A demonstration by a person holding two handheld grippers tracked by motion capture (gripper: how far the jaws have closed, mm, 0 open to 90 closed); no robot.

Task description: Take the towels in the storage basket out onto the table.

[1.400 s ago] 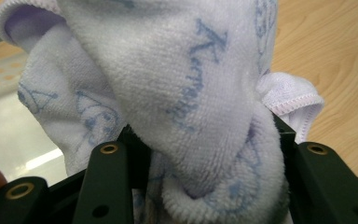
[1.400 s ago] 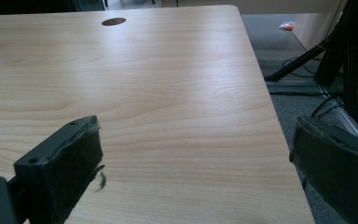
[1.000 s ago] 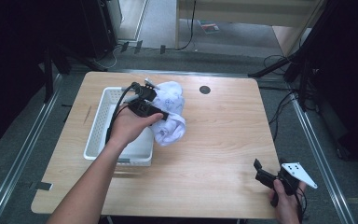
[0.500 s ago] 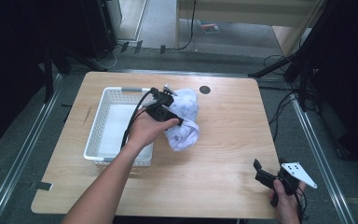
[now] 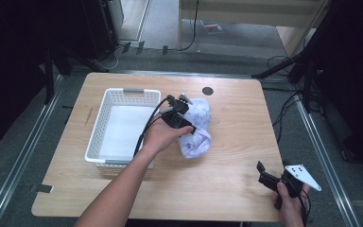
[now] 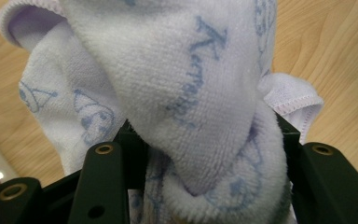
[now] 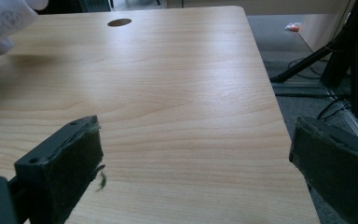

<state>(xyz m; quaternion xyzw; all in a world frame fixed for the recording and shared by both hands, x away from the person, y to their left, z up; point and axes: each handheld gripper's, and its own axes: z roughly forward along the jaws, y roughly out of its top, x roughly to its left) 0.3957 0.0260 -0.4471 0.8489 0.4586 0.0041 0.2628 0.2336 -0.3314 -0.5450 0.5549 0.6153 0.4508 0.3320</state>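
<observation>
Gripping a bunched white towel just right of the basket on the table, the left claw could snag cloth on letting go, while the right claw idles open.
</observation>
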